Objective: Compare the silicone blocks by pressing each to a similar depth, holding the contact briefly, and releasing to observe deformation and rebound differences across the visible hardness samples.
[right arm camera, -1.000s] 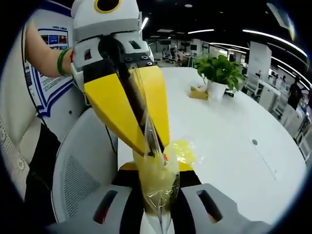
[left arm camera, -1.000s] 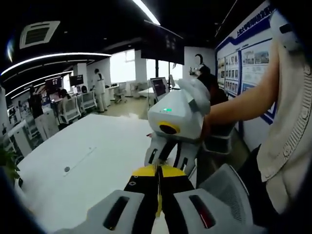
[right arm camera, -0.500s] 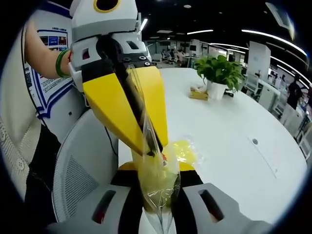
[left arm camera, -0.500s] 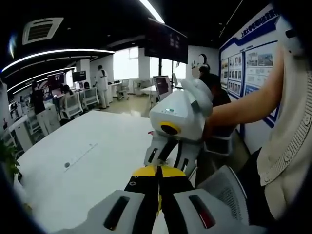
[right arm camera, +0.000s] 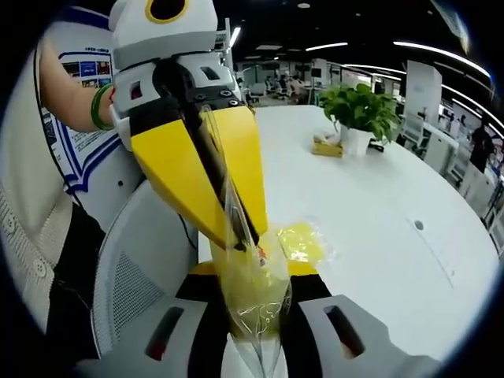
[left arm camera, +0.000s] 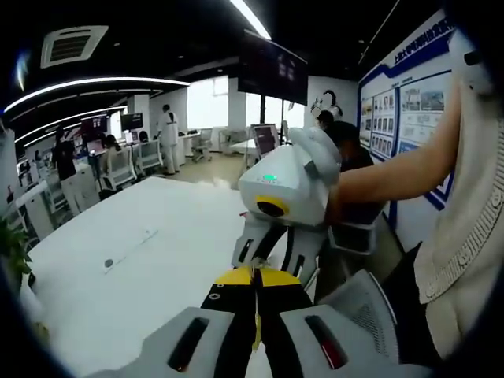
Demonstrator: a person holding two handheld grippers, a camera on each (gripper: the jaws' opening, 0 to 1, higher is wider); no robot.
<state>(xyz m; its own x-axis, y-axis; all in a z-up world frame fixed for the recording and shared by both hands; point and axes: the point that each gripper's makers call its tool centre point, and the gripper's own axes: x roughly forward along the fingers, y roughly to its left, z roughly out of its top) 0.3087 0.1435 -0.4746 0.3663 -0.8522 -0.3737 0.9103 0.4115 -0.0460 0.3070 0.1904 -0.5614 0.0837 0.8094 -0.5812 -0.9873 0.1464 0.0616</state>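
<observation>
Both tongs grip one clear plastic bag (right arm camera: 250, 295) holding yellow material. Right tongs (right arm camera: 253, 335) clamp its lower end, left tongs (right arm camera: 240, 240) its upper; long axis between them. No legible writing on the bag.

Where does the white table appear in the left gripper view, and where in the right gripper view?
Left gripper view: the white table lies in the lower left part, running from the centre towards the left edge.
Right gripper view: it takes the right half, beyond the clear bag at bottom centre.
Shared landmark: the small round cap set in the tabletop, far left in the left gripper view and far right in the right gripper view.
</observation>
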